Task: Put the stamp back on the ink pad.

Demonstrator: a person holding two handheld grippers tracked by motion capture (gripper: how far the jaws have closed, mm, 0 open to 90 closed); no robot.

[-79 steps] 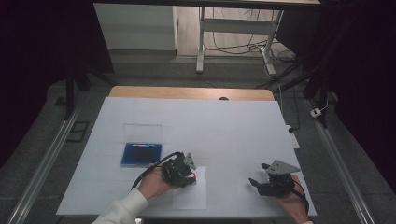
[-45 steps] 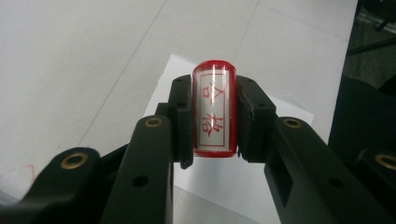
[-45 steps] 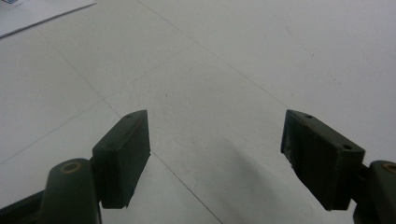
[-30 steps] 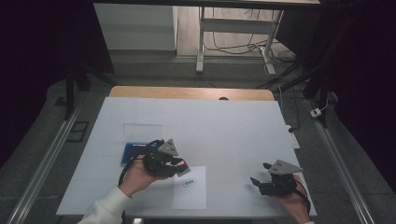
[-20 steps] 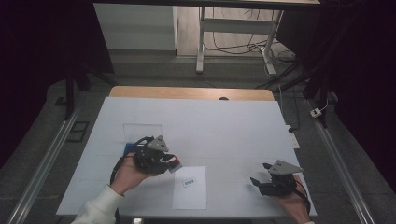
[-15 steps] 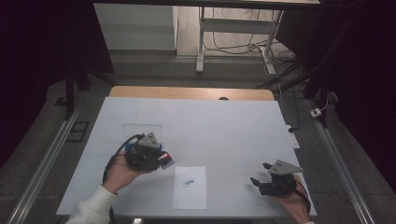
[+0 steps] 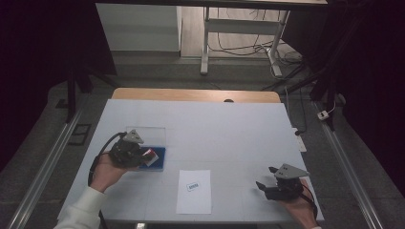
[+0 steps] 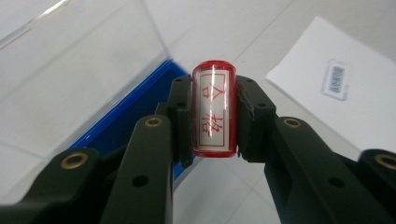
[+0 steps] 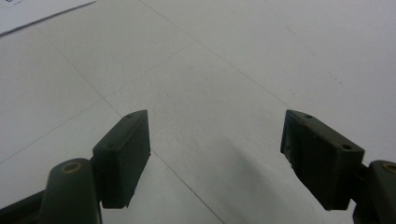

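My left hand-held gripper (image 8: pixel 212 116) is clamped on a small red stamp (image 8: pixel 213 109), its pads pressing both sides of the barrel; the label facing the camera carries red characters that I cannot read with any certainty, and the stamping face itself is turned away from me. In the high view the stamp (image 7: pixel 150 154) sits over the blue ink pad case (image 7: pixel 156 159), whose clear lid (image 7: pixel 145 135) lies open toward the far side of the counter (image 7: pixel 229 124) (so see-through that its edges are hard to trace). In the left gripper view the black jaws cover most of the blue case (image 8: pixel 140 102), so I cannot make out what is in it or whether the stamp touches it. A white sheet of paper (image 7: pixel 194 191) lies near the counter's front edge, apart from the case, with a small blue mark (image 7: pixel 192 186) too tiny to read. My right hand-held gripper (image 7: pixel 261 186) rests low at the counter's right front corner, well apart from the paper, jaws spread wide with nothing but bare counter between them; my right hand (image 7: pixel 298 205) is partly cut off by the frame.
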